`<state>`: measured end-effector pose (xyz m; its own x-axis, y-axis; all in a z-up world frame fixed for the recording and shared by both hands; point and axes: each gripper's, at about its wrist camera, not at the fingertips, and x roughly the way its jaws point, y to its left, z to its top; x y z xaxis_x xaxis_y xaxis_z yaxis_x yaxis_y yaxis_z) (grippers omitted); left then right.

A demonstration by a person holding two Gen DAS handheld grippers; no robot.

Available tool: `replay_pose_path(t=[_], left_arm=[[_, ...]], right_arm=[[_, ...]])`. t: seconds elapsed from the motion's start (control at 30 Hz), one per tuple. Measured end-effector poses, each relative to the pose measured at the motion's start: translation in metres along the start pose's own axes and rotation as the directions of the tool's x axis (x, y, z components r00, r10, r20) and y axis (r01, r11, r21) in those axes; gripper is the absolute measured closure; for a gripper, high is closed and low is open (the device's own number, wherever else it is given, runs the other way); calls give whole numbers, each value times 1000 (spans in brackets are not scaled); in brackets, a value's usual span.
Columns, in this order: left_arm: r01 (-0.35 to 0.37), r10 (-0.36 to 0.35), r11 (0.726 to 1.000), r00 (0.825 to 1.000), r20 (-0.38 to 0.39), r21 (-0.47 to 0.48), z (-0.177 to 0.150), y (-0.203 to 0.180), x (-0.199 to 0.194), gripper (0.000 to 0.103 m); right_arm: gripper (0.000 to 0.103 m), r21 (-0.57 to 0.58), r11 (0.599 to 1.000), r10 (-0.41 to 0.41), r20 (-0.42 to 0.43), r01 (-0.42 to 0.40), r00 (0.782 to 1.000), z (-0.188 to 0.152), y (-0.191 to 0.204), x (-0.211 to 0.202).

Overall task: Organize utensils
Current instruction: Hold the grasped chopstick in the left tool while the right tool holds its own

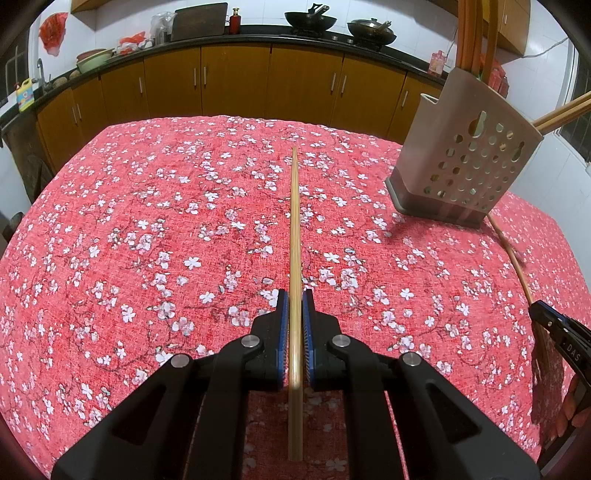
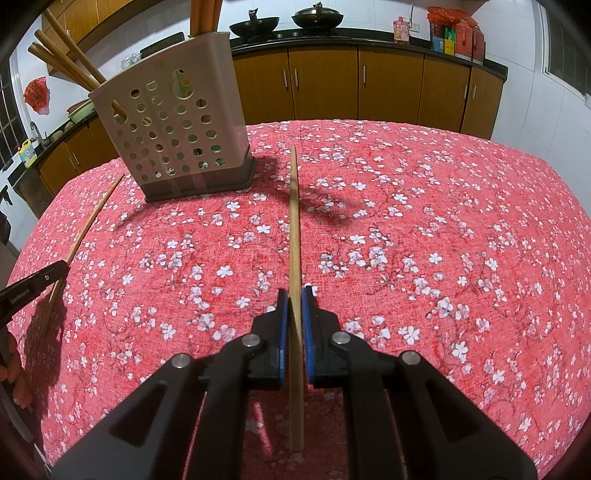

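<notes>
The left gripper [image 1: 294, 310] is closed on a bamboo chopstick [image 1: 294, 229], its blue pads pressed against the stick on either side; the stick runs straight forward over the red floral tablecloth [image 1: 147, 229]. The right gripper [image 2: 294, 308] is likewise clamped on a second chopstick [image 2: 294, 221], which also points ahead above the cloth.

The perforated utensil holder [image 2: 177, 125] stands upright on the table, to the front-right of the left gripper and the front-left of the right one (so it sits between the two). It already contains several chopsticks [image 2: 62, 61], leaning out of the top. Behind the table run wooden cabinets [image 1: 236, 81] with two woks [image 1: 310, 18] on the counter.
</notes>
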<state>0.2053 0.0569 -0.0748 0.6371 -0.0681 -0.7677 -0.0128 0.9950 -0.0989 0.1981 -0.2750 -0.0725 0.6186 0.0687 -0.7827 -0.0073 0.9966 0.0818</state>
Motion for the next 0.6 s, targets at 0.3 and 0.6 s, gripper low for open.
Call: replay_pose_path(t=[0.3, 0.6], left_arm=[[-13, 13, 1000, 1000, -1, 5, -3, -3, -4, 94], [-34, 35, 999, 999, -10, 39, -5, -7, -6, 95]], right_arm=[[94, 12, 1000, 11, 0, -11, 1000, 0, 1, 3], [95, -7, 1000, -8, 18, 8, 1000, 1, 2, -5]])
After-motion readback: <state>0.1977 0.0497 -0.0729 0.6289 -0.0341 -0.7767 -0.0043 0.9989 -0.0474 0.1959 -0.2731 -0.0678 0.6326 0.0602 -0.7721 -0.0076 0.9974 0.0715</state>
